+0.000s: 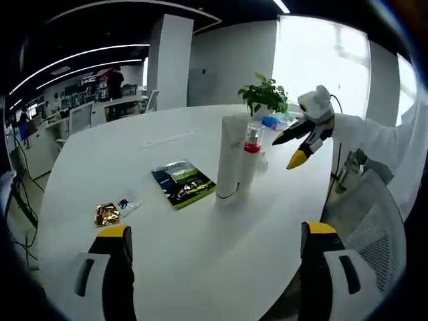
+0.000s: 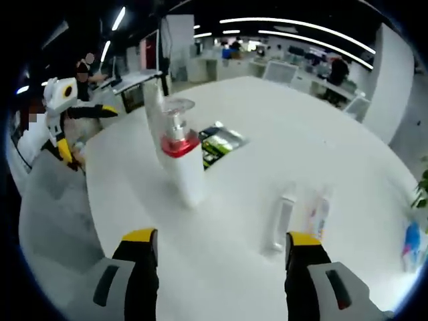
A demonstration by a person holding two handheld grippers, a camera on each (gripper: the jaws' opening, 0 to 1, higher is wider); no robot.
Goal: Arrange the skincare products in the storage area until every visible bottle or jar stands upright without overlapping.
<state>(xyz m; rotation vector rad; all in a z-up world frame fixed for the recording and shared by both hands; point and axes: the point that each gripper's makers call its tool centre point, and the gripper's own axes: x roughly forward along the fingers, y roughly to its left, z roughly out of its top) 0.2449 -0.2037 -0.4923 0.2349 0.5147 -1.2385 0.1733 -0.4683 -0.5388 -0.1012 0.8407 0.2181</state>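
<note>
The big round white table [image 1: 200, 267] holds the skincare stuff. In the left gripper view, a tall white squeeze tube [image 1: 231, 157] stands upright near the table's middle. Just beside it, touching or almost, stands a white pump bottle w/ a red collar & clear cap [image 1: 252, 157], also upright. A flat dark packet w/ green print [image 1: 183, 183] lies on the table next to the tube. A small shiny gold wrapper [image 1: 106, 214] & a tiny clear packet [image 1: 128, 204] lie closer to the camera, near each other. A green leafy plant [image 1: 264, 95] sits behind the bottles, w/ a small blue thing [image 1: 271, 122] by it.

The left gripper [image 1: 217, 244] has its black & yellow jaws spread wide, holding nothing, above the bare table. The right gripper [image 1: 302, 144] shows at the right of this view, jaws apart, near the pump bottle but not touching it.

In the right gripper view, the right gripper's jaws are spread wide too, nothing between them. The pump bottle stands ahead. A small clear tube [image 2: 280, 224] & a small tube w/ colour print [image 2: 318, 215] lie flat on the table close to the jaws. The left gripper shows far off at the left, jaws apart.
</note>
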